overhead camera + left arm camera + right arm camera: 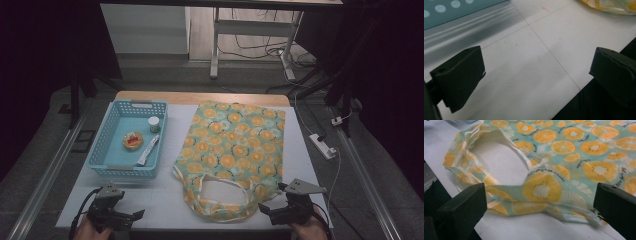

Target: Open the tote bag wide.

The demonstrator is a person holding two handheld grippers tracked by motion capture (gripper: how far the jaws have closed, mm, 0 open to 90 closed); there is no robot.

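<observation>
Right tool wide at orange-print tote bag handle, lower right, left tool wide over bare bench edge, lower left

A white table carried a blue basket beyond the left gripper's fingers, and an orange-print bag whose handle lay between the right gripper's fingers.

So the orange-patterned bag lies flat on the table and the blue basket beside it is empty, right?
Not quite: the orange-patterned bag does lie flat, but the blue basket is not empty. The high view shows a small jar, a round snack pack and a white tube inside it.
</observation>
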